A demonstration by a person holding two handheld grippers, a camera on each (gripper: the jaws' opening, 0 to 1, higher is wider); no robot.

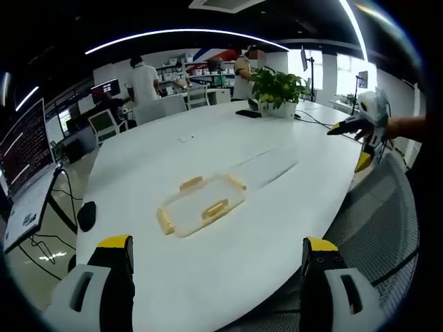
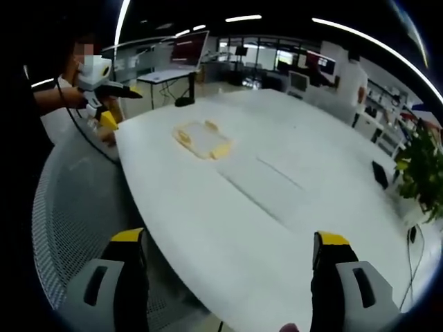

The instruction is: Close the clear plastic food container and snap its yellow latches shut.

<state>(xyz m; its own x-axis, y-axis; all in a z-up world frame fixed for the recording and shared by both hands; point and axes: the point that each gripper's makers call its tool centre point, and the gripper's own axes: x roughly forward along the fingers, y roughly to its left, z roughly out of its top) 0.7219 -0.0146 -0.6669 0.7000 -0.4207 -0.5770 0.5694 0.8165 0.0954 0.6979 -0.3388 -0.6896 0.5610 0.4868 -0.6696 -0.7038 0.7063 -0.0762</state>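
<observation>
Two grippers hang over the edge of a long white oval table [image 1: 208, 290], both with jaws spread wide apart and nothing between them. In the left gripper view the left gripper [image 1: 218, 266] points across the tabletop at the clear plastic food container [image 1: 201, 204], which lies flat near the middle of the table's near part, well apart from the jaws; yellow latches [image 1: 214, 209] show on its sides, and I cannot tell whether they are snapped shut. The right gripper [image 1: 363, 131], held in a person's hand, comes in from the right of that view beyond the table's edge. A potted plant [image 1: 278, 88] stands at the far end. In the right gripper view the right gripper [image 2: 232, 266] hovers above the table rim beside a grey mesh chair [image 2: 76, 221].
</observation>
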